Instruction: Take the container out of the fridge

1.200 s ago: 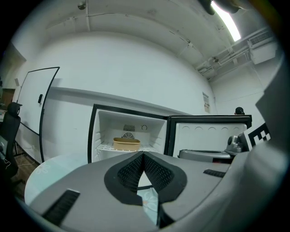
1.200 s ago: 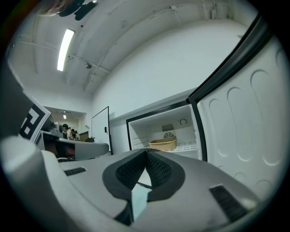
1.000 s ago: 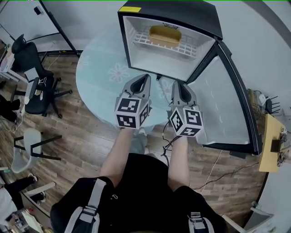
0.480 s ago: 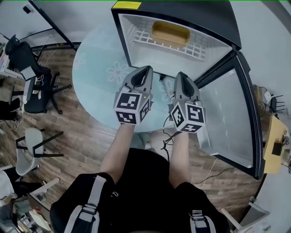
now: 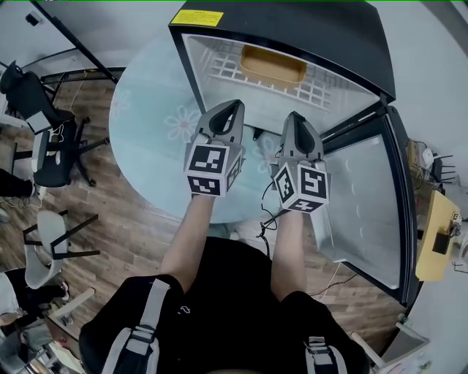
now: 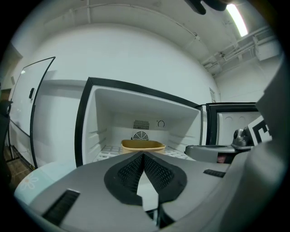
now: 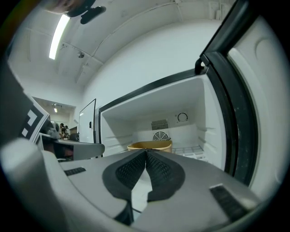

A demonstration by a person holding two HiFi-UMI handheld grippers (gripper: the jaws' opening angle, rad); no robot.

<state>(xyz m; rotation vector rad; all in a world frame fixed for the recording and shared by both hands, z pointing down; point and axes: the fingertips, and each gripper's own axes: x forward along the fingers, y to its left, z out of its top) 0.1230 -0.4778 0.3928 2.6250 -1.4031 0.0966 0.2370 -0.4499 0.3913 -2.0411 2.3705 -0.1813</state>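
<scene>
yellow container [image 5: 274, 66] sits on the white wire shelf [image 5: 322, 86] toward the far end of the open fridge [image 5: 307, 18], a little left of the shelf's middle, untouched. left hand-held gripper [image 5: 234, 107] and right hand-held gripper [image 5: 295, 118] hover side by side just short of the fridge mouth, over the round pale counter [image 5: 142, 131], both aimed roughly level at the tub. each one has its jaws pressed together with nothing between them, so nothing is gripped yet. door [image 5: 365, 197] stands wide open on the right, well out of the way.

so this reads as the approach, early in the job. to do it well, i'd say: part the jaws before going in, enter level just above the shelf, and take the near rim with one pad inside the tub and one outside, or put a gripper on each side wall. the tub looks light and open-topped, so lift it only clear of the wires, keep it flat, and draw it straight toward the near side, minding the fridge's right wall and the door frame.
</scene>
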